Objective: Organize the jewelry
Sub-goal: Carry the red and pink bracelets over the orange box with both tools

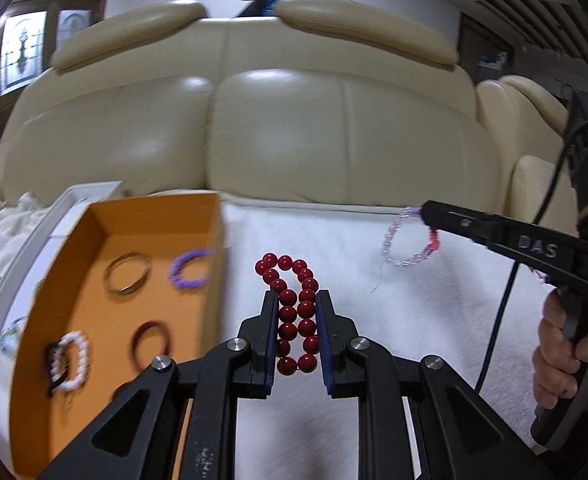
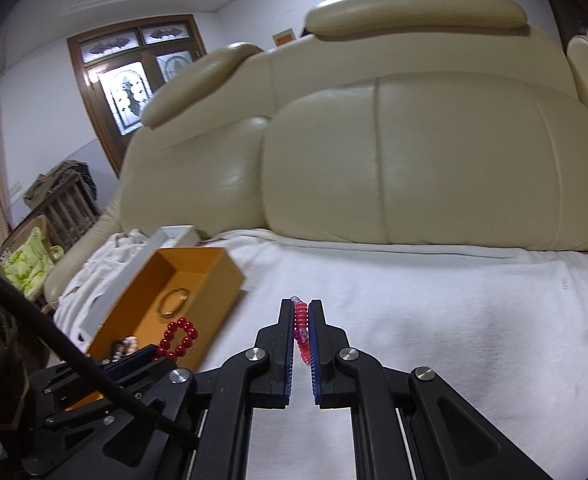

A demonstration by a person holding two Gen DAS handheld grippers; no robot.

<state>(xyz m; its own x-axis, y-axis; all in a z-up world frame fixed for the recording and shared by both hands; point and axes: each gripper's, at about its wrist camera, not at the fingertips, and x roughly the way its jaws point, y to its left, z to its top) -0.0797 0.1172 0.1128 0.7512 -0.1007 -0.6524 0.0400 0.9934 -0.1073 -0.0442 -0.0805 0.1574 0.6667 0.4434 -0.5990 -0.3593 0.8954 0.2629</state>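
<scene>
My left gripper is shut on a red bead bracelet and holds it above the white cloth, just right of the orange box. The box holds a metal bangle, a purple bracelet, a dark red ring-shaped bracelet and a white pearl bracelet. My right gripper is shut on a pink and lilac bead bracelet, held in the air over the cloth. That bracelet also shows in the left wrist view, hanging from the right gripper's tip.
A white cloth covers the seat of a cream leather sofa. A white box lid lies behind and left of the orange box. A wooden chair with a green cushion stands far left.
</scene>
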